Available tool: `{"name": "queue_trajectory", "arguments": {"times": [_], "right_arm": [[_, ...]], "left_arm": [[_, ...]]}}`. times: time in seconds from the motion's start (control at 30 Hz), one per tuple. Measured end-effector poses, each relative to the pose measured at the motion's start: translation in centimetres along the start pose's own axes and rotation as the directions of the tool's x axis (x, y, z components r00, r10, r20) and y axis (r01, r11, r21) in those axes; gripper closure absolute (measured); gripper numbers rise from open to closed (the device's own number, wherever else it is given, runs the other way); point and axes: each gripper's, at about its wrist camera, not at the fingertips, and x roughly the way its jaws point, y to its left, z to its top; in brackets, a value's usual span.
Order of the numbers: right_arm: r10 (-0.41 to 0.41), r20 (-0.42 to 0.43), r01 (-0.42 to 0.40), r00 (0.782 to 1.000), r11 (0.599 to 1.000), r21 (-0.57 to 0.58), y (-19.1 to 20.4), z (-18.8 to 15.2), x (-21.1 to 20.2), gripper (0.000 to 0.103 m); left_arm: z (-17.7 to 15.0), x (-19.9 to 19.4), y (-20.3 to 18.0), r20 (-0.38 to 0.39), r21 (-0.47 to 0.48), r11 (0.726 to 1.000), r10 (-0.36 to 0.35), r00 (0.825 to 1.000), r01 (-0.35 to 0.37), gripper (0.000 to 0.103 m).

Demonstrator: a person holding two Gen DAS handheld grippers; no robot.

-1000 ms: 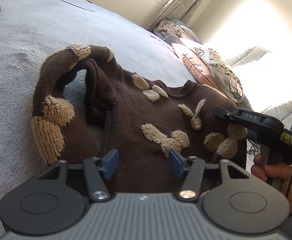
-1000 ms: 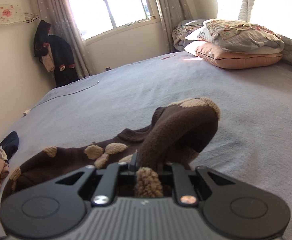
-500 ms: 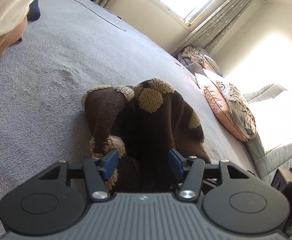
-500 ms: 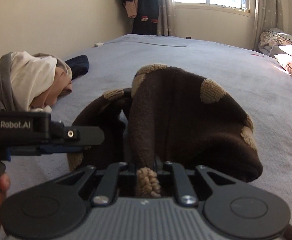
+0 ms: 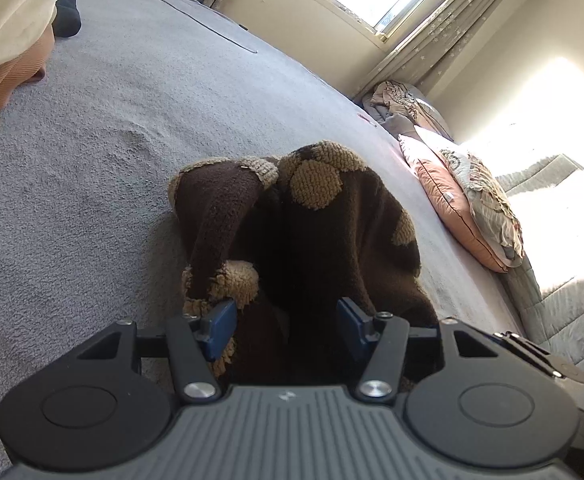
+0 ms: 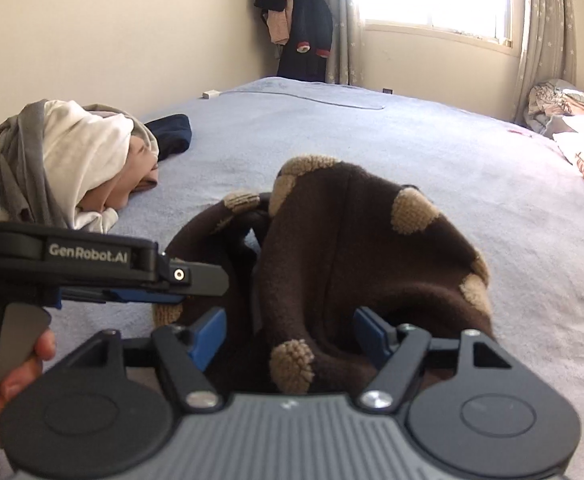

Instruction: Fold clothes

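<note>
With the brown sweater (image 6: 356,264) doubled over on the bed (image 6: 372,140), both grippers (image 5: 287,320) (image 6: 289,334) sit spread beside it, apparently just releasing.

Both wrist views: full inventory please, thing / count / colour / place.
sweater: 1, dark brown with tan patches, bunched on the bed between both grippers
bed cover: 1, grey-blue, under everything
clothes pile: 1 heap, white, grey and peach, far left of bed
dark garment: 1, navy, behind the pile
pillows: 2 stacked, pink below, patterned above, at bed's right edge
hanging clothes: 1 cluster, dark with red trim, room corner
curtains: beige, starred, beside the window
left gripper: 1, black, blue pads, jaws open around sweater
right gripper: 1, same build, jaws open
left hand: 1, on the trigger
</note>
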Motion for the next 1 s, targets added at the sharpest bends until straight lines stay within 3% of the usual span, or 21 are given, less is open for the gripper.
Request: {"name": "queue_trajectory", "arguments": {"times": [0.1,0.2,0.37,0.5,0.83,1.0], "right_arm": [[-0.055,0.039,0.054,0.998,0.998,0.016,-2.0,0.4,-1.1,0.021],[-0.129,0.041,0.125,0.991,0.987,0.103,-4.7,0.8,-0.6,0.021],[-0.176,-0.048,0.181,0.983,0.917,0.356,-10.5,-0.2,1.9,0.021],[-0.179,-0.100,0.205,0.979,0.888,0.413,-12.4,-1.7,3.0,0.021],[-0.158,-0.127,0.189,0.979,0.939,0.288,-10.0,-2.4,4.4,0.021],[-0.231,-0.107,0.245,0.967,0.959,0.143,-8.0,-2.5,4.9,0.023]], "left_arm": [[-0.1,0.3,0.2,-0.007,-0.010,1.000,0.008,1.000,-0.009,0.045],[-0.2,0.5,0.3,-0.013,-0.016,1.000,0.017,1.000,-0.017,0.045],[-0.2,0.7,0.4,-0.023,-0.019,0.999,0.027,0.999,-0.028,0.045],[-0.1,1.2,0.5,-0.035,-0.021,0.999,0.035,0.999,-0.036,0.045],[-0.1,1.7,0.3,-0.053,-0.010,0.999,0.052,0.997,-0.053,0.045],[-0.3,1.7,0.0,-0.053,0.013,0.998,0.064,0.997,-0.064,0.045]]}}
